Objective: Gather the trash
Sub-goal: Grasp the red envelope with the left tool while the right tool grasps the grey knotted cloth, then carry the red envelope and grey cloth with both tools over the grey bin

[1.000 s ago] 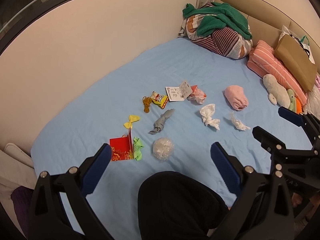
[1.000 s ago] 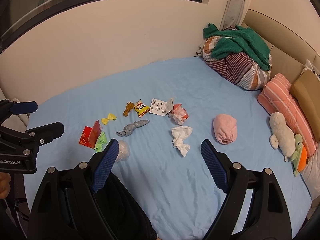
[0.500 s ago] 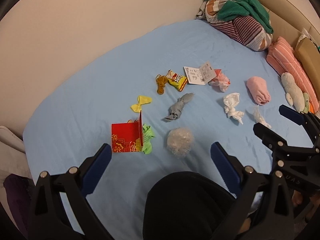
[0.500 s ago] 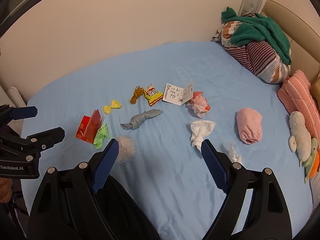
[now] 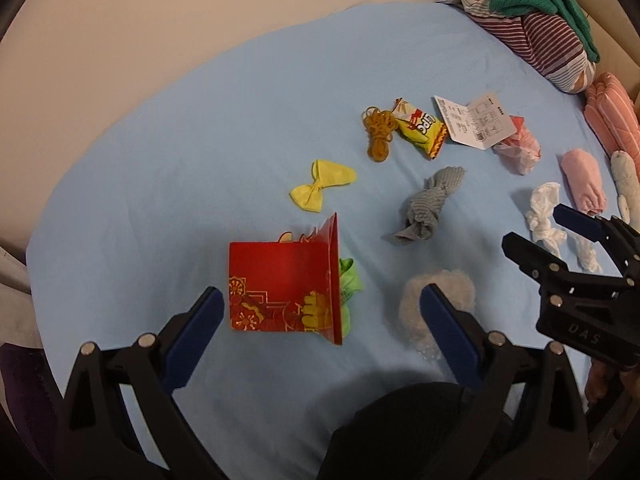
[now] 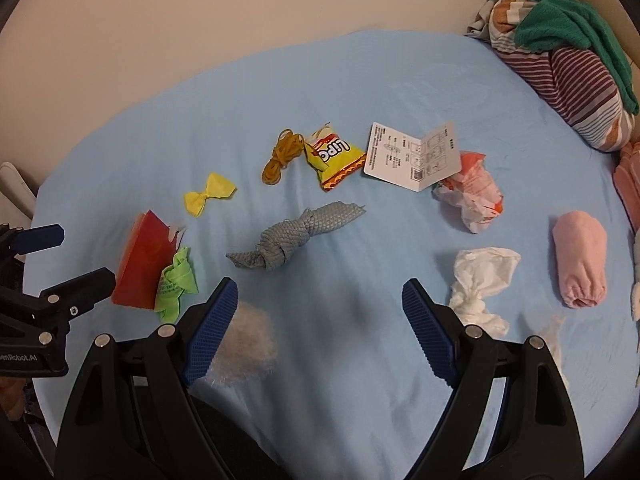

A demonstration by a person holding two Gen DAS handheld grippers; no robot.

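Left wrist view: looking steeply down on a light blue bed sheet [image 5: 200, 140] strewn with litter; left gripper [image 5: 318, 320] at the bottom edge, blue-padded jaws spread wide, holding nothing, hanging above a red folded card [image 5: 280, 286]; lime green wrapper [image 5: 349, 280] tucked against the card's right side; translucent plastic ball [image 5: 444, 296] partly hidden behind the right finger; yellow bow-shaped wrapper [image 5: 322, 186] further up; knotted grey cloth [image 5: 430, 206] to its right; brown rubber bands [image 5: 378, 132] touching a yellow snack packet [image 5: 420, 126]; white leaflet [image 5: 474, 122] just beside a crumpled pink-and-white wrapper [image 5: 518, 148]; white tissue [image 5: 544, 216] near a rolled pink cloth [image 5: 582, 182]; right gripper [image 5: 550, 236] entering from the right edge, jaws apart and empty; compared with a second earlier, everything larger and closer, window gone from sight, camera tipped further downward.

Right wrist view: same sheet [image 6: 400, 80]; right gripper [image 6: 316, 316] with jaws wide and empty, over bare sheet between the plastic ball [image 6: 250, 346] and the white tissue [image 6: 482, 280]; grey cloth [image 6: 296, 236] just beyond the fingertips; snack packet [image 6: 332, 154], leaflet [image 6: 412, 154], red card [image 6: 146, 256], green wrapper [image 6: 176, 282] and yellow bow [image 6: 210, 194] spread beyond; left gripper [image 6: 58, 260] at the left edge; striped bundle [image 6: 576, 80] with a green towel [image 6: 560, 28] at the far corner; versus a second ago, litter much nearer, window out of frame.
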